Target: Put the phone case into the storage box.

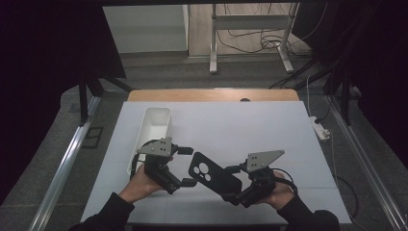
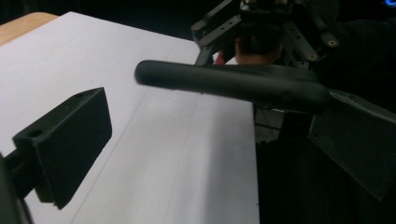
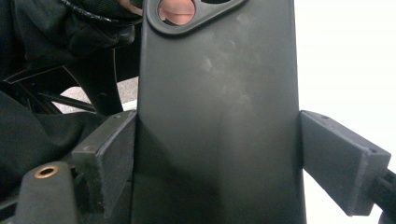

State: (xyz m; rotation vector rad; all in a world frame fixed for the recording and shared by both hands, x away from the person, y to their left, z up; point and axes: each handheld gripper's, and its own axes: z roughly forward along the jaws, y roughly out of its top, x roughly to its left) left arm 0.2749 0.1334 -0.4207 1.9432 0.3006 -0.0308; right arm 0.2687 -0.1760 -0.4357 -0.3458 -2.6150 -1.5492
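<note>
Black phone case [image 1: 211, 175] is off the table, held between the two grippers over the near middle of the white sheet [image 1: 250, 130]. Right gripper [image 1: 235, 185] has its jaws closed on the case's long edges; right gripper view shows both pads tight against the sides, camera cutout at top with a bit of hand showing through it. Lower end of the case is cut off at the frame bottom there.

Left gripper [image 1: 185, 166] is spread wide, jaws either side of the case's far end, no contact visible. In left gripper view the case [image 2: 233, 84] is edge-on across the frame, and its right end merges with the dark right-hand jaw, so touching or apart is hard to tell.

White bin [image 1: 154, 130] sits at left on the sheet; its near end is hidden behind the left gripper. Wooden table [image 1: 211, 95] edge shows past the sheet.
</note>
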